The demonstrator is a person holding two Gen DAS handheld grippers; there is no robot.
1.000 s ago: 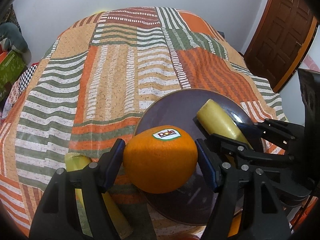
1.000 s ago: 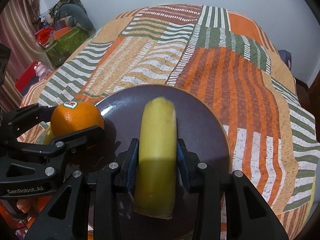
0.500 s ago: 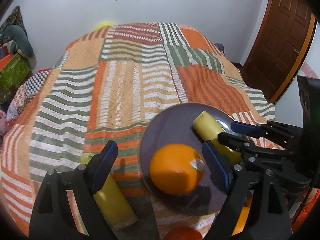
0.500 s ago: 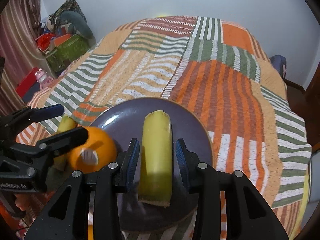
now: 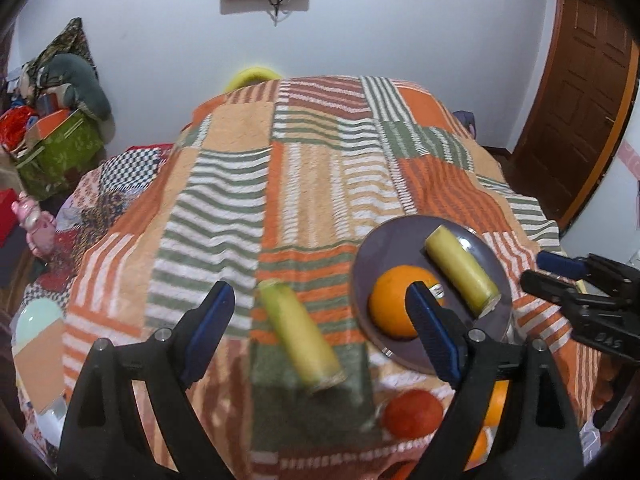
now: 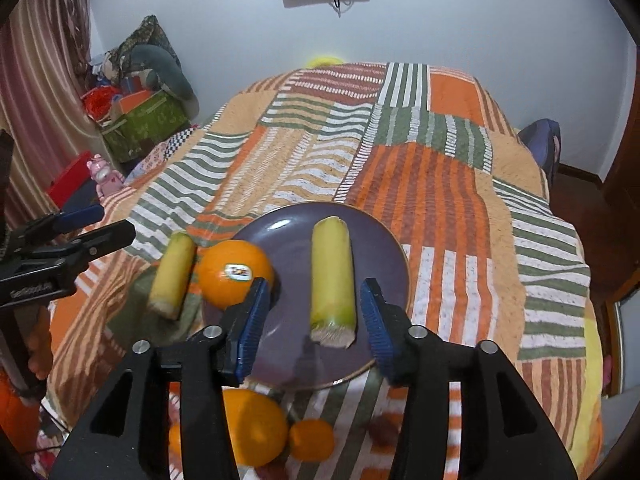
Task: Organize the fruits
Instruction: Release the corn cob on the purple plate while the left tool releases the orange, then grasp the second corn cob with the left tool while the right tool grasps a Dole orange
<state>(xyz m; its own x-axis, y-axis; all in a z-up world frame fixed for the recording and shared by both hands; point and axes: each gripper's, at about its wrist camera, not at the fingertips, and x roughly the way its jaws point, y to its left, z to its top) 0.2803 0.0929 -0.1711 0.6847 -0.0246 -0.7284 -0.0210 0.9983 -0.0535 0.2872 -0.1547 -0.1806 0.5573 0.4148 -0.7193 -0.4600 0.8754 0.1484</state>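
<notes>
Banana piece (image 6: 333,276) lies on the plate (image 6: 386,236) between the opening right tongs (image 6: 314,320).

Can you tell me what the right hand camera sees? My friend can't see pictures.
A purple plate on a striped blanket holds an orange and a banana piece. The right gripper is opening around the banana piece, not touching it.
</notes>
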